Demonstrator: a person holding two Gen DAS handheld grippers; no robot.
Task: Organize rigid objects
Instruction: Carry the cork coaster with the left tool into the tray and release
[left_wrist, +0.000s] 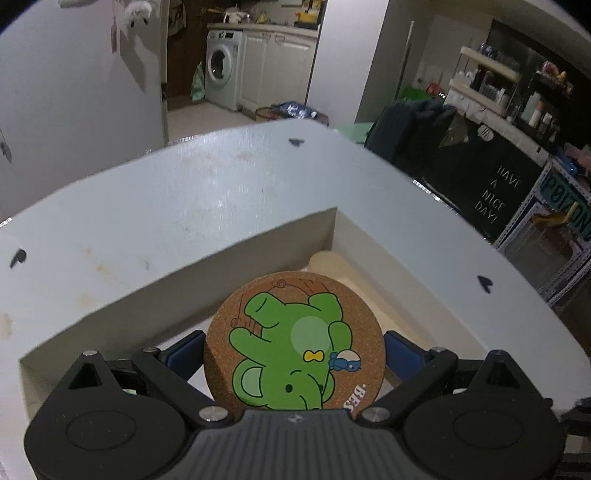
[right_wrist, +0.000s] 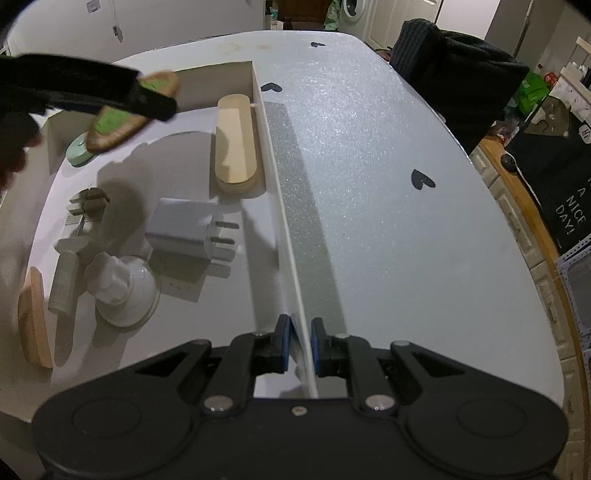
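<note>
The left gripper (left_wrist: 294, 347) pinches a round cork coaster (left_wrist: 294, 343) over the white box (left_wrist: 184, 266). The right gripper (right_wrist: 299, 341) squeezes the box's thin side wall (right_wrist: 284, 229).

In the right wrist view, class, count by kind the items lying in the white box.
Wooden pieces: 2, oval and edge piece
Charger plug: 1
Suction cup: 1
Metal tool: 1
Green disc: 1
Total: 6

left claw (left_wrist: 294, 345) gripping cork coaster (left_wrist: 294, 345), above box (left_wrist: 184, 266)

Cork coaster (left_wrist: 294, 341) lower edge hidden behind tool; print cut at "BES".
</note>
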